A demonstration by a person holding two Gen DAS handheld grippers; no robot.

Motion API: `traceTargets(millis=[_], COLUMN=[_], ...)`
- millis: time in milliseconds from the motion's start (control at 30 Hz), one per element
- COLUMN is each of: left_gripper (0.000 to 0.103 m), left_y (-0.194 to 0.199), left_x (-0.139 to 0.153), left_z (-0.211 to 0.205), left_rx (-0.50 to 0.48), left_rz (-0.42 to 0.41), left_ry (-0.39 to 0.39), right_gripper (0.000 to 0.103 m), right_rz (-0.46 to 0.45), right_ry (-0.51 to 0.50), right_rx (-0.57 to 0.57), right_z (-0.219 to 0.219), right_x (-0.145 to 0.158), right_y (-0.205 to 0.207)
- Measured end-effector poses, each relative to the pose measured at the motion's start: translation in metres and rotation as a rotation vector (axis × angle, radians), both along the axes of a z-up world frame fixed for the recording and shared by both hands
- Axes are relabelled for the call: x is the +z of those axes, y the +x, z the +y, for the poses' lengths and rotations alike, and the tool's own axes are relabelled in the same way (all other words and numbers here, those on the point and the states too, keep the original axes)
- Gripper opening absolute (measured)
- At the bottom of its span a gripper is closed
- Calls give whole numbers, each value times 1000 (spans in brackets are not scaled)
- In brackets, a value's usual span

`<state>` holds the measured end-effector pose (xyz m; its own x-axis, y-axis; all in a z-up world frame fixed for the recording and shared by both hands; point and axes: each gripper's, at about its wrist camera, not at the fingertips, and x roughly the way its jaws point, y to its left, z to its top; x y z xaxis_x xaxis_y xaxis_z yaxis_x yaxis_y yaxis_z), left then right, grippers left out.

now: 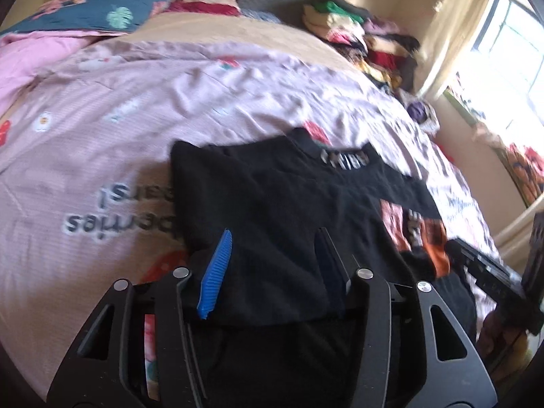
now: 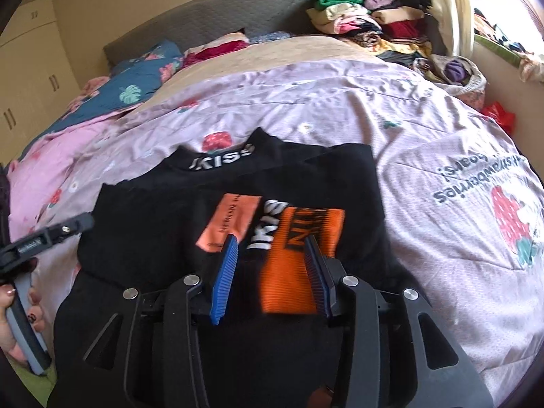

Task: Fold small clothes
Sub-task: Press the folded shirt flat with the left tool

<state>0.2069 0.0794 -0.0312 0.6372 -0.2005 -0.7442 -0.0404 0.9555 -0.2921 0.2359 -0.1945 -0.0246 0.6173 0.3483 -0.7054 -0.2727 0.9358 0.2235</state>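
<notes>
A small black top (image 1: 272, 204) with white collar lettering and orange and pink patches lies partly folded on the pink bedspread (image 1: 102, 142). It also shows in the right wrist view (image 2: 142, 217), with the patches (image 2: 295, 258) facing up. My left gripper (image 1: 275, 248) is open just above the top's near left part, nothing between its blue pads (image 1: 216, 272). My right gripper (image 2: 272, 251) is open over the orange patch, its pads (image 2: 226, 272) apart and empty. The left gripper also shows at the left edge of the right wrist view (image 2: 51, 231).
A pile of folded clothes (image 2: 370, 17) sits at the bed's far right corner. A blue floral pillow (image 2: 142, 78) and pink blanket lie at the far left. The grey headboard (image 2: 217, 23) is behind. A window (image 1: 510, 51) is at the right.
</notes>
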Motion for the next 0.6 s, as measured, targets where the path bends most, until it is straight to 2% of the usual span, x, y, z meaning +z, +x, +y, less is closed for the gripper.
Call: traceTargets(millis=[67, 133, 200, 267, 367, 467, 600], left_gripper=[51, 51, 51, 51, 51, 51, 51], left_y=[4, 8, 7, 6, 5, 2, 1], left_x=[-10, -26, -32, -33, -33, -32, -32], left_z=[-5, -6, -2, 1, 2, 1, 1], left_rx=[-16, -26, -24, -28, -34, -36, -33], left_rz=[44, 97, 102, 100, 99, 94, 96], left_ry=[16, 26, -6, -23, -31, -29, -33], right_gripper=[42, 42, 42, 49, 50, 50, 51], right_rz=[-5, -11, -14, -20, -15, 42, 131], right_ry=[-3, -5, -3, -1, -28, -79, -104], right_rx=[21, 39, 52, 75, 97, 96, 35], right_z=[6, 12, 17, 23, 33, 40, 32], right_x=[2, 3, 5, 5, 1, -14, -39], right_y=[-3, -5, -7, -8, -7, 0, 11])
